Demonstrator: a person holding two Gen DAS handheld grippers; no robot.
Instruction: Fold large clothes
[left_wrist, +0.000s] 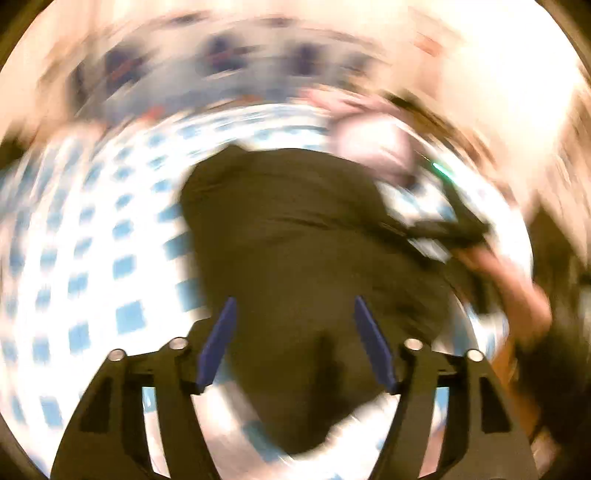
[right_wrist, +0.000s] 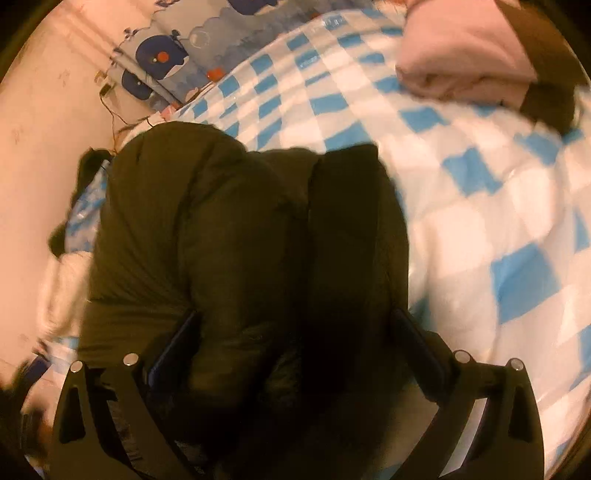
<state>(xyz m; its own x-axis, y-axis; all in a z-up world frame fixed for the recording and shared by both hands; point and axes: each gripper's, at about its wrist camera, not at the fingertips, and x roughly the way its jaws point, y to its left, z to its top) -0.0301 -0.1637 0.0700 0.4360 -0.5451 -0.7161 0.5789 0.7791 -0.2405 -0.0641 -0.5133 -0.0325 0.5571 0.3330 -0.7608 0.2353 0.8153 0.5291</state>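
A dark olive padded jacket (left_wrist: 295, 236) lies bunched on a blue-and-white checked bedcover (left_wrist: 110, 236). The left wrist view is blurred. My left gripper (left_wrist: 293, 306) is open above the jacket, its blue fingers (left_wrist: 219, 343) spread, nothing between them. In the right wrist view the jacket (right_wrist: 207, 229) fills the middle, folded into two thick rolls. My right gripper (right_wrist: 295, 317) is open, with its fingers (right_wrist: 177, 339) spread wide on either side of the jacket's bulk. The right gripper also shows in the left wrist view (left_wrist: 454, 229), held by a hand.
A folded pink garment (right_wrist: 461, 55) lies on the checked bedcover (right_wrist: 480, 192) at the far right. A whale-print pillow (right_wrist: 173, 55) lies by the pinkish wall (right_wrist: 37, 129). A thin cable (right_wrist: 114, 110) runs down the wall.
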